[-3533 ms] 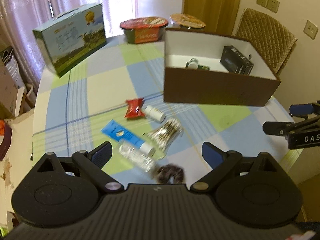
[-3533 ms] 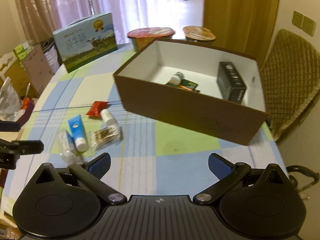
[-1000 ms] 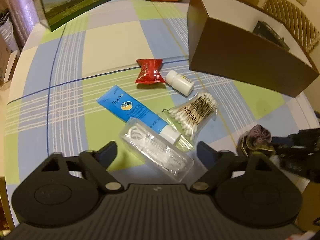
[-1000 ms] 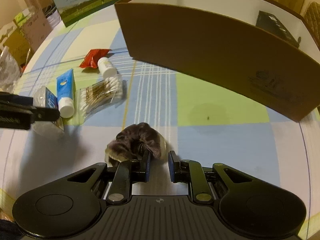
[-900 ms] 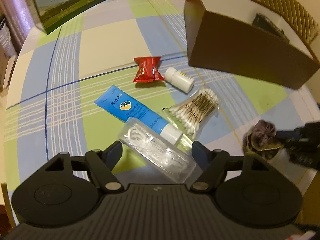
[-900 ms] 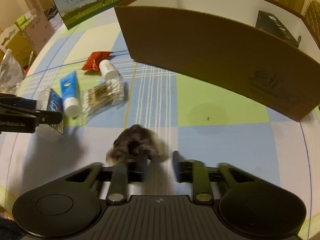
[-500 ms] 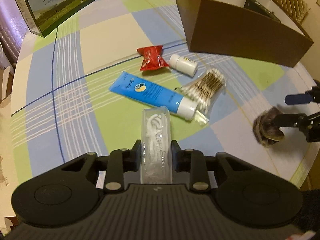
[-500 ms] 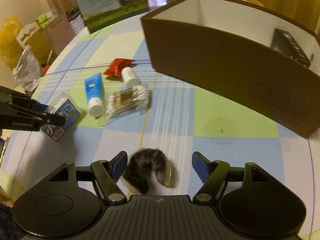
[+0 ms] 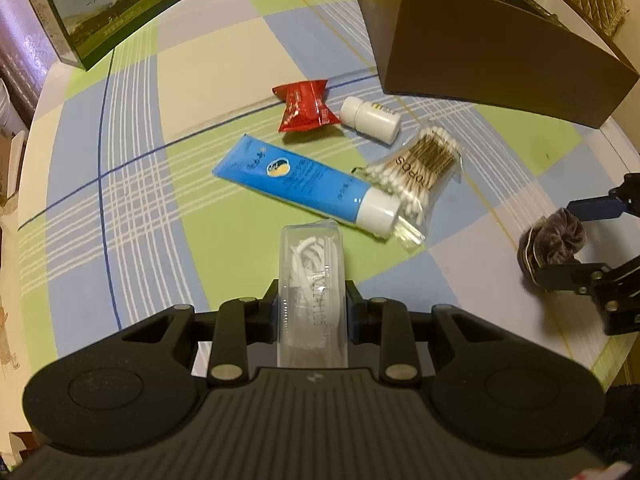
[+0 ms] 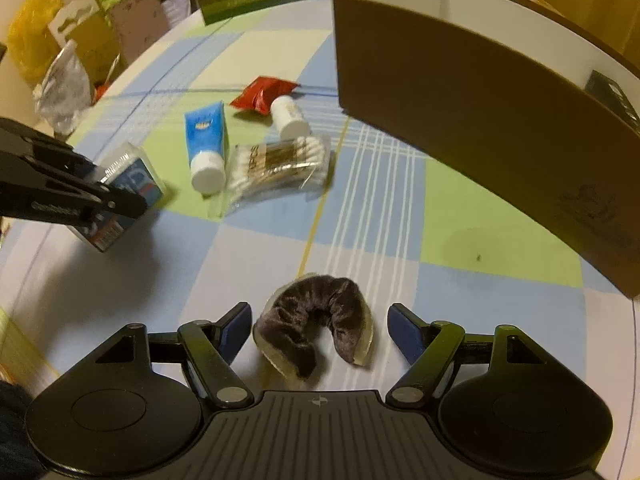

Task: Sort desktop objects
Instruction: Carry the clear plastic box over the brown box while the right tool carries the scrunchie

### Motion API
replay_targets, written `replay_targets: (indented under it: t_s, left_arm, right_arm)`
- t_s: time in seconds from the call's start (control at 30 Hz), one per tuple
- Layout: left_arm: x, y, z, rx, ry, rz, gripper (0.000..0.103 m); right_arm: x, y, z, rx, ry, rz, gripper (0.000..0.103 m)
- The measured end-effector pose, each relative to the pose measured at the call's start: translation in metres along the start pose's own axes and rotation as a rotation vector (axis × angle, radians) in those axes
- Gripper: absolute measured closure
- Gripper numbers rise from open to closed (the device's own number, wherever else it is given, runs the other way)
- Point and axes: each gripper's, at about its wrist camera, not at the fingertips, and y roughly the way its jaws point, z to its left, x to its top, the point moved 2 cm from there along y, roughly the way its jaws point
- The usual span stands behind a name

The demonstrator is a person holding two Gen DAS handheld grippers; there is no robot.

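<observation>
My left gripper (image 9: 312, 300) is shut on a clear plastic box (image 9: 311, 264) of white picks, held end-on just above the checked tablecloth. The right wrist view shows that box (image 10: 132, 176) at the left, in the left gripper's fingers (image 10: 120, 202). My right gripper (image 10: 320, 322) stands open around a dark velvet scrunchie (image 10: 320, 292), which lies on the cloth with gaps on both sides. A blue tube (image 9: 296, 178), a cotton swab pack (image 9: 416, 164), a white bottle (image 9: 370, 118) and a red sachet (image 9: 306, 106) lie in a cluster. The brown box (image 9: 492, 52) stands beyond them.
A green milk carton (image 9: 108, 4) stands at the far left of the round table. Inside the brown box a black item (image 10: 612, 96) shows. The table's edge (image 9: 624, 344) curves close behind the scrunchie. Bags and cartons (image 10: 72, 48) sit off the table's left side.
The left gripper closed on the clear box and turned it end-on. The right gripper, earlier shut on the scrunchie, opened wide and the scrunchie now lies loose between its fingers.
</observation>
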Motion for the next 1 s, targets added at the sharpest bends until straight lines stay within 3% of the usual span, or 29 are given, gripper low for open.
replay_targets:
  t_s: [0.13,0.23,0.63,1.0]
  left_arm:
    - [-0.008,-0.004,-0.001,0.004,-0.008,0.012,0.078]
    - [-0.015,-0.007,-0.005,0.005,-0.007,0.018,0.078]
    - [-0.028,-0.024,-0.03,-0.015,-0.006,0.006,0.078]
    - [0.006,-0.054,-0.07,-0.063,0.06,-0.095,0.078]
  right_arm:
    - [-0.006,0.003,0.009,-0.012,-0.081,-0.006,0.071]
    - [-0.008,0.0,0.008,-0.001,-0.078,0.0,0.082]
    - [-0.016,-0.039,-0.026,0.018,0.044,-0.021,0.084]
    - [-0.01,-0.077,-0.064,0.009,0.096,-0.071,0.084]
